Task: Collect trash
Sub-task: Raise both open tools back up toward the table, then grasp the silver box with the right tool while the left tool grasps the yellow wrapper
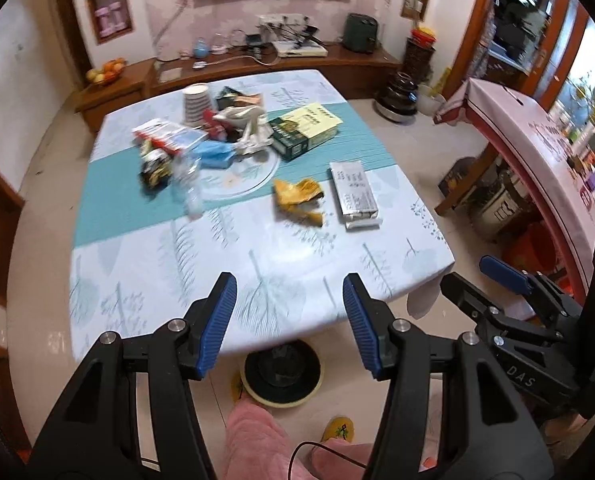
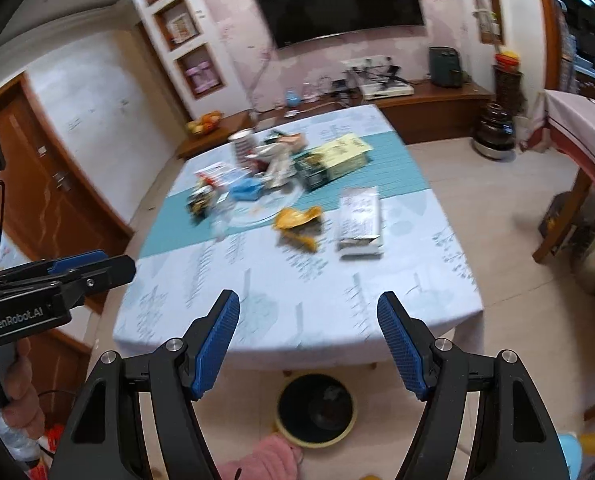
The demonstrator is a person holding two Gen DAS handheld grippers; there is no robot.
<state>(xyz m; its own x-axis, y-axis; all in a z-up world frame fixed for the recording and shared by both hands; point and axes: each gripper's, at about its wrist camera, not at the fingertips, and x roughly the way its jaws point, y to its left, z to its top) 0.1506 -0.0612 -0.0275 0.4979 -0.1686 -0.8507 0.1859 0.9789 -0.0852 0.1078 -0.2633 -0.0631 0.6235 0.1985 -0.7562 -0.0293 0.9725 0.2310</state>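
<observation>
Both the left gripper [image 1: 289, 320] and right gripper [image 2: 308, 344] hang unclenched and empty, with the yellow wrapper [image 1: 298, 199] ahead, lying crosswise, roughly equidistant.

television [image 2: 337, 0] on wall | fruit bowl [image 1: 104, 73] on wooden sideboard [image 1: 257, 68] | dark appliance [image 1: 361, 33] at its right end

Right gripper [image 2: 308, 344] jaws apart, empty, lower centre | littered table [image 2: 417, 280] mid-frame | yellow-rimmed bin [image 2: 316, 410] beneath, bottom centre
</observation>
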